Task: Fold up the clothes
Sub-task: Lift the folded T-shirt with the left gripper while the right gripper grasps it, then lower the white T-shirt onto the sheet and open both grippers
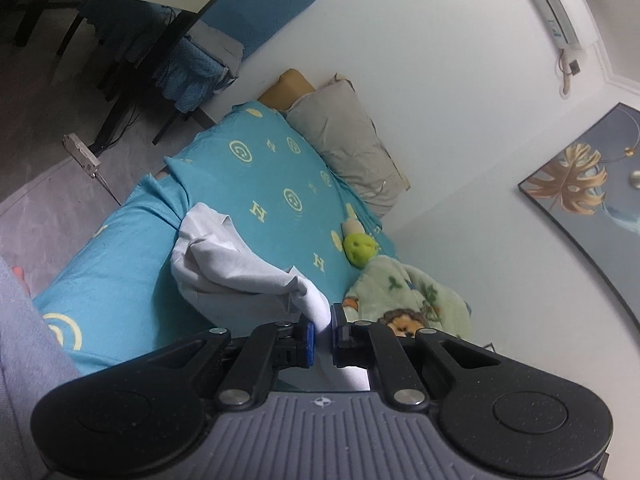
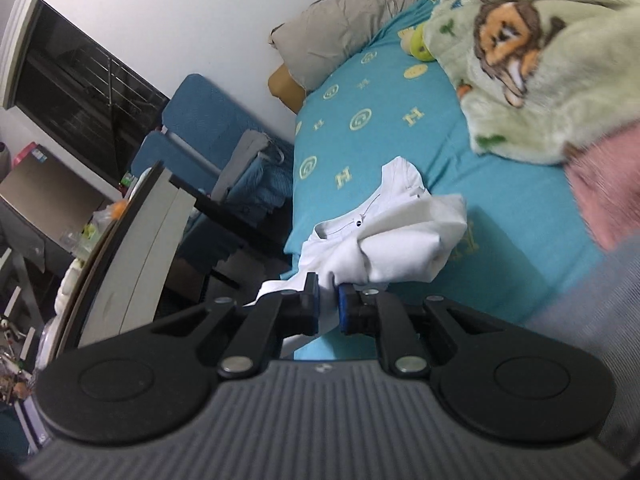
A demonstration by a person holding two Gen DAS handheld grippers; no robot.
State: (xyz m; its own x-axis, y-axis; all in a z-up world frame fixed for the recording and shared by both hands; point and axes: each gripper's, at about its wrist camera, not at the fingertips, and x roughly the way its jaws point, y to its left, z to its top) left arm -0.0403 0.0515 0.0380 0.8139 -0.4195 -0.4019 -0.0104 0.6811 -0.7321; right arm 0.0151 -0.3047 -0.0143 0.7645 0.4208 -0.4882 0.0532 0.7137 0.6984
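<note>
Both grippers pinch a crumpled white garment above the turquoise bed.

The left gripper (image 1: 323, 330) has its jaws pinching a bunched fold of the white garment (image 1: 224, 264), whose bulk droops toward the bed's floor-side edge. The right gripper (image 2: 329, 304) has its jaws pinching another fold of the same cloth (image 2: 404, 240), near that same edge of the bed (image 2: 400, 148). Only the right wrist view shows the garment's neckline with a small dark button, a dark window (image 2: 80, 92) and a cluttered desk (image 2: 132, 240). Only the left wrist view shows a wall air conditioner (image 1: 554, 4) and a framed leaf picture (image 1: 588, 192). Both views show the grey pillow (image 1: 348, 148) at the bed's far end, the green toy (image 1: 360, 249) and the green fleece blanket (image 2: 540, 60) along the wall-side edge.
</note>
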